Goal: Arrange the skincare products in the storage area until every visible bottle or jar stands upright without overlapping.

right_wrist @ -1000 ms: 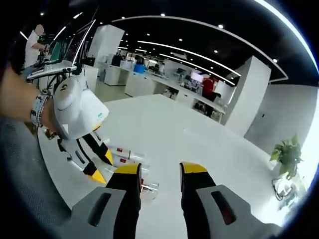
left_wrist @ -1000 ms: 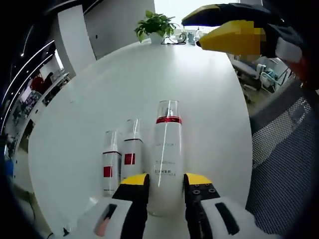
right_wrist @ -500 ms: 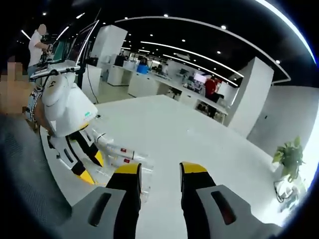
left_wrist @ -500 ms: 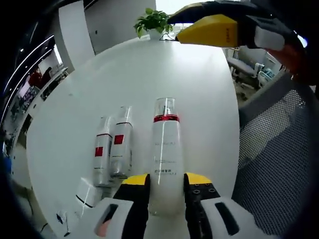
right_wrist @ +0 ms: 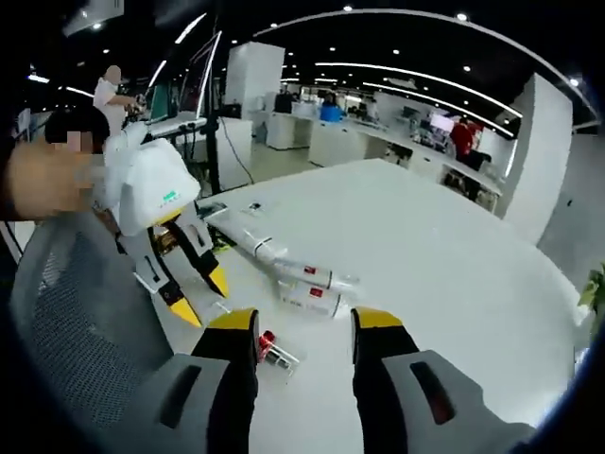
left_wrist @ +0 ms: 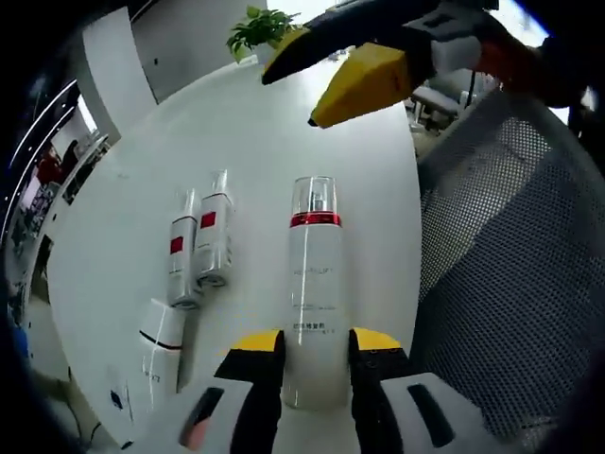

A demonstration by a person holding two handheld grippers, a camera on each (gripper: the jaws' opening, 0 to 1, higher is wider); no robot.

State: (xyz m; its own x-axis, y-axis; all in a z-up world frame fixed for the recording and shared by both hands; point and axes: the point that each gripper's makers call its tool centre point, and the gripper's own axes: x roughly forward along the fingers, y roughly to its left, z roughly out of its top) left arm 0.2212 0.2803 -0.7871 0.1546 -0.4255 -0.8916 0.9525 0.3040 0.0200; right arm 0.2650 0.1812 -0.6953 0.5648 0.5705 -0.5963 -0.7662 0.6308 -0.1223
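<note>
A tall white bottle (left_wrist: 315, 279) with a red band and clear cap sits between the jaws of my left gripper (left_wrist: 317, 348), which is shut on its lower body. In the right gripper view that left gripper (right_wrist: 194, 293) comes in from the left, and the tall bottle's red band and cap (right_wrist: 271, 350) poke out beside my own jaw. Two small red-labelled bottles (left_wrist: 197, 248) (right_wrist: 312, 287) lie side by side on the white table (left_wrist: 284, 132). A white tube with a black band (left_wrist: 159, 342) (right_wrist: 248, 242) lies flat near them. My right gripper (right_wrist: 304, 326) (left_wrist: 364, 80) hovers open above the table.
A grey mesh chair (left_wrist: 501, 274) (right_wrist: 71, 326) stands close against the table's edge beside the held bottle. A potted plant (left_wrist: 255, 24) sits at the table's far end. Office desks and people are in the background.
My left gripper has carried the tall bottle back toward the table's edge by the chair, away from the small bottles. The white tube has come into view. The right gripper has swung closer overhead.
</note>
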